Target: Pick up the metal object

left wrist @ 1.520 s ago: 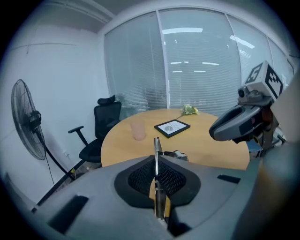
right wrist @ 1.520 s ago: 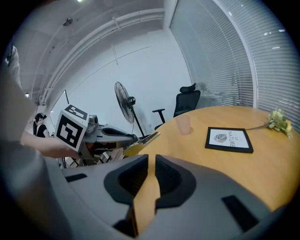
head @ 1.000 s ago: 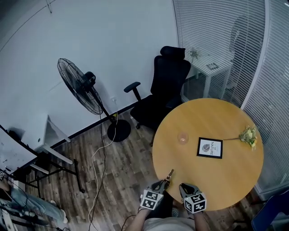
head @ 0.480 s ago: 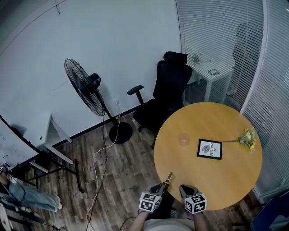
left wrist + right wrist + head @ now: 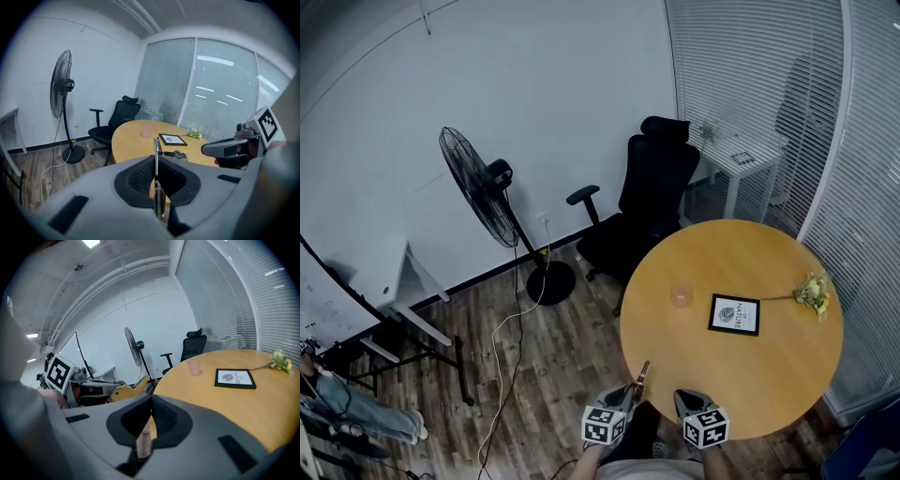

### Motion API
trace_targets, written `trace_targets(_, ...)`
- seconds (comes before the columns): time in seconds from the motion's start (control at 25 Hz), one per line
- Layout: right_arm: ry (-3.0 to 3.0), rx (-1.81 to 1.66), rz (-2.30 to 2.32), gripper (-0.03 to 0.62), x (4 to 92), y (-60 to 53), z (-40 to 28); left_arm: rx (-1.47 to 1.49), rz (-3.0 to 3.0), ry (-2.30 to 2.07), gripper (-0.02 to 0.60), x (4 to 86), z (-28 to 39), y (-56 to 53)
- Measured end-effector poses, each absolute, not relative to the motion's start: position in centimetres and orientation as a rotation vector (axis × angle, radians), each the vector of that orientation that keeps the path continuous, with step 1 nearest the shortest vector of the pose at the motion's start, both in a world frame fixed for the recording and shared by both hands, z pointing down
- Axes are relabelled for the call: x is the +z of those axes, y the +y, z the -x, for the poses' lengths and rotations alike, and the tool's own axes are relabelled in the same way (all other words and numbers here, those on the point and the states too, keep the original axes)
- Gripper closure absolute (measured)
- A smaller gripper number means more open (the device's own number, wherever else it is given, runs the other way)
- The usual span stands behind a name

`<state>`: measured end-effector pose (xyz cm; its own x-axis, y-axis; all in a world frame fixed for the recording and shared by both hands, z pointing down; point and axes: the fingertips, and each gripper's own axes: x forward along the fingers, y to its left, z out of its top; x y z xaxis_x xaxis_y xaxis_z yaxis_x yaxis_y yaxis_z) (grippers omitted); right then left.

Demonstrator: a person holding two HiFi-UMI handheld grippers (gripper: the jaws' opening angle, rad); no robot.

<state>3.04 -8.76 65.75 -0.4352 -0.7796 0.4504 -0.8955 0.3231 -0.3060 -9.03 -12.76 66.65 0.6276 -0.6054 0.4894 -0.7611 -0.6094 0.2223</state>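
Slim metal object (image 5: 156, 147) in left gripper (image 5: 157, 180)

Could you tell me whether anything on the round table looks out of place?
Only the flower sprig: it lies loose on the table beside the framed picture, in no vase. Nothing looks spilled or broken.

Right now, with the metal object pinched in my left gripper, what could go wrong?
The thin metal object is pinched edge-on by the left gripper, so it could pivot or slip. It hangs at the round table's edge; dropped, it may hit the wooden floor. The right gripper is close beside and might bump it.
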Motion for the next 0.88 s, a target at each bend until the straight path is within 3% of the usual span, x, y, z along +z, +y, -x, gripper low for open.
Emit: trace_targets(0.88, -2.298, 0.787, -1.625, 0.595, 66.0, -6.3, -5.4, 0.390, -2.413, -1.076, 0.571, 66.0, 8.9, -12.3)
